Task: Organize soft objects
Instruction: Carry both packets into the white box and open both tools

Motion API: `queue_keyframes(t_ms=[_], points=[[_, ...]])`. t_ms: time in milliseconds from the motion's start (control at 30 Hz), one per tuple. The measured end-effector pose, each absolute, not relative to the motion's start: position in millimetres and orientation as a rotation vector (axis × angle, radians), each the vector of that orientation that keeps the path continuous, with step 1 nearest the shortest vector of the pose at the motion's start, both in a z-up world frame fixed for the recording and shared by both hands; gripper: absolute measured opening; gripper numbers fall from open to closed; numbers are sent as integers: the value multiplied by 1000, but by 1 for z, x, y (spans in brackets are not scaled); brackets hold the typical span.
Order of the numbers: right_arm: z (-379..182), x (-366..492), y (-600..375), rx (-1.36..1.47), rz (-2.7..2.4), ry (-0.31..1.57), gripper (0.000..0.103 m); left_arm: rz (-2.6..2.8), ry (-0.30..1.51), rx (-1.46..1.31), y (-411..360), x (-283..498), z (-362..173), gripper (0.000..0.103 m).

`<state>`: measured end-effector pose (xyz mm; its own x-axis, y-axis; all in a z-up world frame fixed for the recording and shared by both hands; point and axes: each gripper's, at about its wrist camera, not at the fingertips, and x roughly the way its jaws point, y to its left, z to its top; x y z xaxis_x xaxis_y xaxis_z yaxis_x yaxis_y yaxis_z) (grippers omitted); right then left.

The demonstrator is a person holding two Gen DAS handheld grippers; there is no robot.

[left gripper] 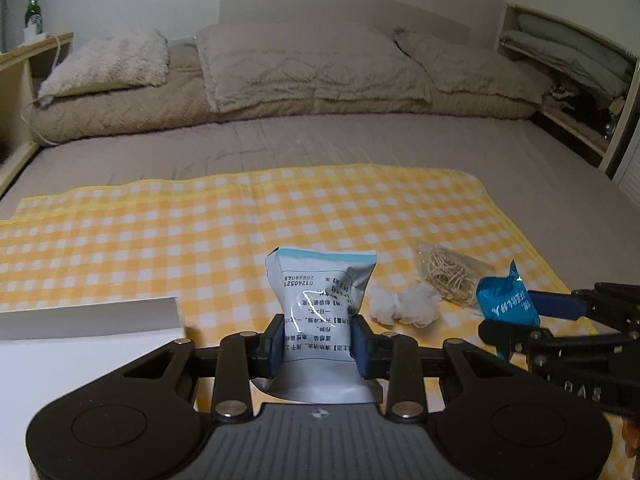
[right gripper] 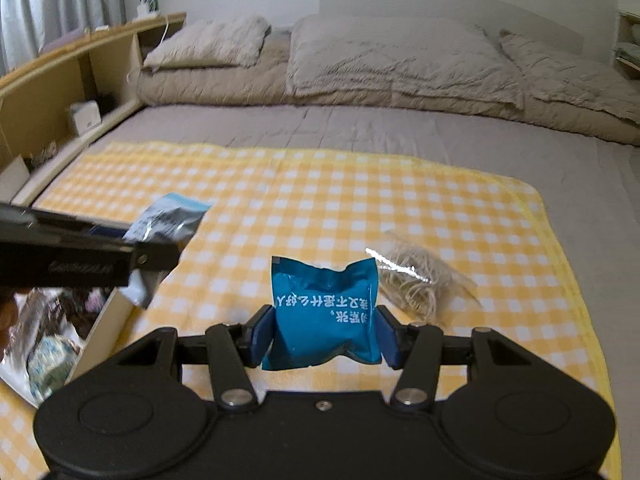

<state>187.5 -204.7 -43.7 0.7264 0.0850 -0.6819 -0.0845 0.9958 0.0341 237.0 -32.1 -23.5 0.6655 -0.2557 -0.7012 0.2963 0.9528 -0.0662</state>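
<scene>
Bed with grey sheet, fills both views. Three pillows lie in a row along its far edge, by the headboard.

Yellow-and-white checked cloth is spread flat over the near half of the bed and carries everything below.

White box sits at the cloth's near-left corner; the right wrist view shows its open side with mixed contents inside, too blurred to name.

Left gripper is clamped on a grey-and-light-blue pouch, held upright and off the cloth, near the cloth's near edge, just right of the box. Blue pads press both sides of the pouch's lower half.

Right gripper is squeezed on a blue packet with white lettering, pads dented into its flanks, raised above the cloth towards the near-right corner.

Clear bag of rubber bands lies on the cloth near its right edge, just behind the blue packet.

Two white cotton balls lie touching each other, between the pouch and the bag of bands.

Green bottle stands on the wooden shelf beyond the bed's far-left corner.
</scene>
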Motion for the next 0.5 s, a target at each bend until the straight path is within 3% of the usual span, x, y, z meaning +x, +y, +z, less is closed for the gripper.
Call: queue_keyframes(t_ms=[500], points=[[-23,189,-164,59,105,689,55,-153,726,31,58,204,-2,36]])
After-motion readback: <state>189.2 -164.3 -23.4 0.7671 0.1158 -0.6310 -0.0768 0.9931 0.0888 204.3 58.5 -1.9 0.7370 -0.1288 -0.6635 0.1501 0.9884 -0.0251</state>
